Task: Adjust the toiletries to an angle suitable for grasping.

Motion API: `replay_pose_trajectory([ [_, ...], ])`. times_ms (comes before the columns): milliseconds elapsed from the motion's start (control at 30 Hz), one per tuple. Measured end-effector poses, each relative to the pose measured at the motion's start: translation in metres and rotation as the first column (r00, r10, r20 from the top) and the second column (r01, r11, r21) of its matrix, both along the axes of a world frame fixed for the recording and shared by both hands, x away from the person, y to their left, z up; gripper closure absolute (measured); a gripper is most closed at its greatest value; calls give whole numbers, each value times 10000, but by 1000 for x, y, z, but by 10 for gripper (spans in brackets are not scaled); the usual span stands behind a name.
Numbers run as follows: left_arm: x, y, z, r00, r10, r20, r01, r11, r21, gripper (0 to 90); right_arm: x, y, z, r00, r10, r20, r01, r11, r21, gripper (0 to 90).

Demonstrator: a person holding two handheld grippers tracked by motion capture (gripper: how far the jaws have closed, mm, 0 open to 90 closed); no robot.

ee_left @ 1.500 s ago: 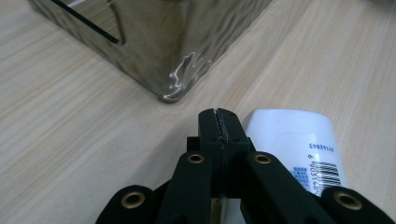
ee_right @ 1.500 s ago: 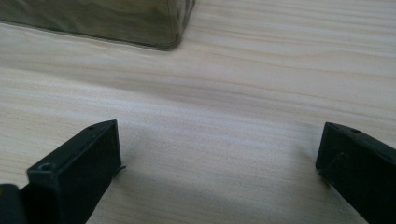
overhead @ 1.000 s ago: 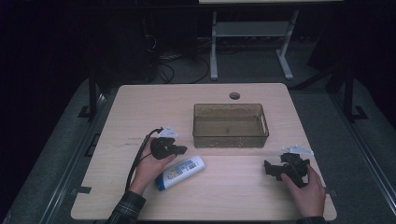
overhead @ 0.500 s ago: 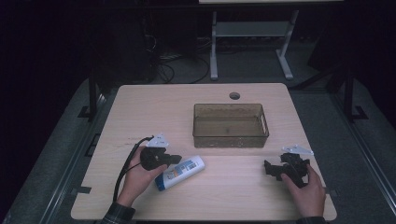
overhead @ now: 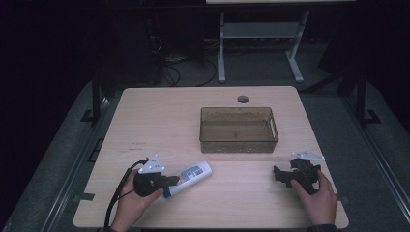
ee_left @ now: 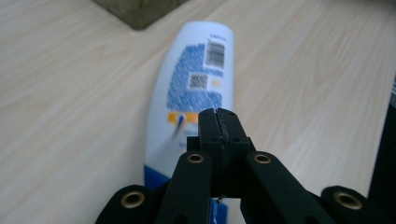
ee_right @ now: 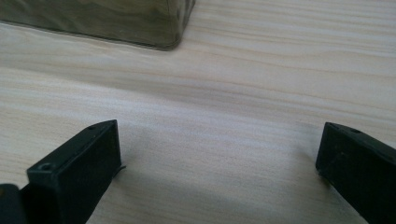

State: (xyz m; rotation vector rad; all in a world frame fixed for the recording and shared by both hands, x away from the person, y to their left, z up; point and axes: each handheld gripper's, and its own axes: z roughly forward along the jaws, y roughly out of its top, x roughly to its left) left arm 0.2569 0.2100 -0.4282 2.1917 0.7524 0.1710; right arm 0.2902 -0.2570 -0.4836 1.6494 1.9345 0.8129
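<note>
Where it lies flat, white bottle (ee_left: 194,88), blue barcoded label, behind pressed-together left hand-held gripper (ee_left: 219,122).

One white bottle (overhead: 191,177) is being shown lying on one wooden table (overhead: 164,121), and one clear bin (overhead: 239,129) is being seen standing there. Two grippers are being held, the left gripper (overhead: 175,181) and the right gripper (overhead: 277,173), by two hands.

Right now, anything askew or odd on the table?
The white bottle lies on its side, slanted across the table, outside the empty bin. The left tool is shut above it, gripping nothing. No spill shows.
</note>
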Motion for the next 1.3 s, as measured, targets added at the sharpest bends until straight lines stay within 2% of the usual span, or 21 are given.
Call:
replay_pose_trajectory([
  [200,-19,4,-5,9999,44,-103,-43,10000,59,896,0,0,0,10000,5,-14,-5,10000,-12,0],
  [333,-24,6,-11,9998,82,-198,-78,9997,229,896,0,0,0,10000,6,-16,-6,10000,-15,0],
  [367,-23,8,-12,9997,104,-230,-97,9995,316,895,0,0,0,10000,4,-15,-4,10000,-12,0],
  [467,-21,10,-13,9993,189,-308,-183,9996,194,895,0,0,0,10000,2,-17,-2,10000,-10,0],
  [600,-17,16,-14,9990,416,-165,-409,9982,447,895,0,0,0,10000,2,-21,-2,10000,-13,0],
  [900,-6,29,-14,9957,925,-103,-919,9947,469,895,0,0,0,10000,4,-16,-4,10000,-12,0],
  [1300,12,35,-14,9922,1249,-28,-1246,9908,538,896,0,0,0,10000,4,-20,-4,10000,-14,0],
])
